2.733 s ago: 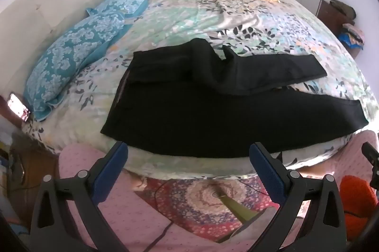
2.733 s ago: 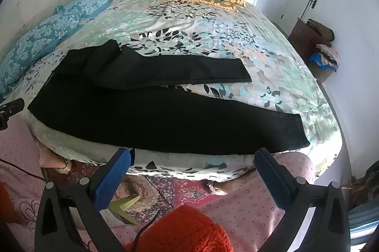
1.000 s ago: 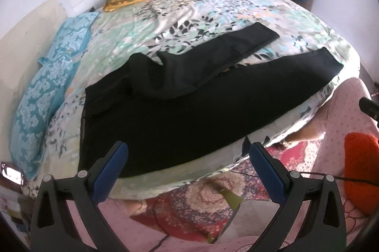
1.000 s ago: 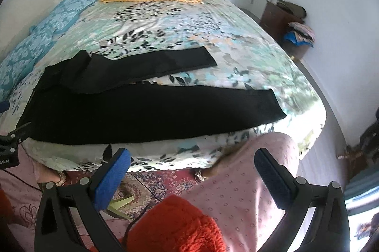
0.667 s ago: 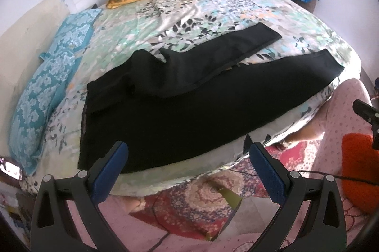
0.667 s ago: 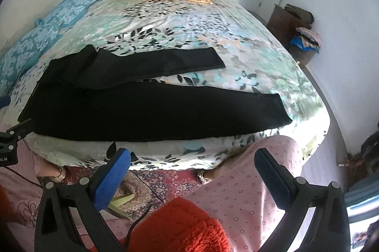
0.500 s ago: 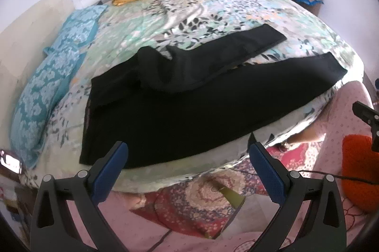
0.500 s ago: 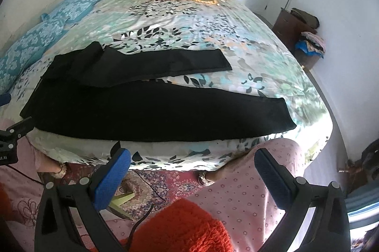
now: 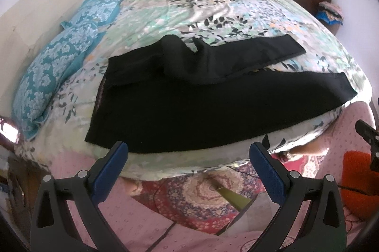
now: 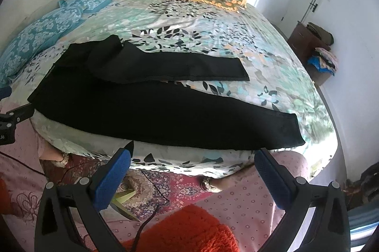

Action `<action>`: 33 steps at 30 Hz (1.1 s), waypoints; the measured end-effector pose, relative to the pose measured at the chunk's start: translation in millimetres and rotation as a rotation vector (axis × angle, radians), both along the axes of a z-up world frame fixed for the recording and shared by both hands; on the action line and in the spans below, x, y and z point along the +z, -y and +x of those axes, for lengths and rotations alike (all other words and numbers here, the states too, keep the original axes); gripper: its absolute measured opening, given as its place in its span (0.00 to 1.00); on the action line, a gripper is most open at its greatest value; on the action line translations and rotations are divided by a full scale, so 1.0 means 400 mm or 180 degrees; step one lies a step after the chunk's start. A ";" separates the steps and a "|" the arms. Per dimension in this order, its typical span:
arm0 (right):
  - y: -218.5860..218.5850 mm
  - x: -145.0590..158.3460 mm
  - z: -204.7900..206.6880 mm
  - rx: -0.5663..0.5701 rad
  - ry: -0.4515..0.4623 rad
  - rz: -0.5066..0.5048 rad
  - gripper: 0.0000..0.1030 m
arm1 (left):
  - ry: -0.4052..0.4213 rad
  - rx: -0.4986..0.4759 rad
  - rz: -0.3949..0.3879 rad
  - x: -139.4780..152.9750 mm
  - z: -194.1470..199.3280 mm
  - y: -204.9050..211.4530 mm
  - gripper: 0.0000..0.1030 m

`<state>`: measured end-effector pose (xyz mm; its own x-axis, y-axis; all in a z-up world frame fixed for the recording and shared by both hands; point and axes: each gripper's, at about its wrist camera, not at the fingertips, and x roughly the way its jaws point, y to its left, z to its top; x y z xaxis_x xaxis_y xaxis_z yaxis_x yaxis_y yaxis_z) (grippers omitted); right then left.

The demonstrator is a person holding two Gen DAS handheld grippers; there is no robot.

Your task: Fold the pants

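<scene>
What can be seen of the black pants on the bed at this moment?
The pants are plain black, a matte woven cloth by the look, spread flat on the flowered bedspread near the bed's front edge. The waist lies toward the blue pillows, the legs run the other way. The near leg lies straight along the edge; the far leg angles away, with a rumpled fold near the crotch. Not yet folded. Both grippers are open, short of the cloth; nothing else touches it.
</scene>
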<state>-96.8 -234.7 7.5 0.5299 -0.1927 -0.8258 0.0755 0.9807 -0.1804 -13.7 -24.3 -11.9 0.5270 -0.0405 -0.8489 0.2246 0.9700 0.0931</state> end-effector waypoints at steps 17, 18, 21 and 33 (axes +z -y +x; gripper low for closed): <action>-0.007 -0.003 -0.002 0.0041 -0.0011 0.0031 1.00 | 0.0000 -0.0002 0.0005 -0.001 0.001 -0.005 0.99; -0.008 -0.003 -0.002 0.0046 -0.0014 0.0032 1.00 | -0.0001 -0.0002 0.0006 -0.001 0.001 -0.005 0.99; -0.011 -0.003 0.000 0.0055 -0.0015 0.0030 1.00 | -0.0002 -0.0001 0.0009 -0.001 0.000 -0.013 0.99; -0.011 -0.012 0.009 0.0119 -0.0054 0.0046 1.00 | -0.0034 0.0008 0.0034 -0.004 0.005 -0.012 0.99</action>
<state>-93.3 -230.1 2.7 0.5225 -0.1611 -0.8373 0.0357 0.9853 -0.1672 -11.7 -19.3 -13.5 0.5181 -0.0301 -0.8548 0.2231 0.9695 0.1011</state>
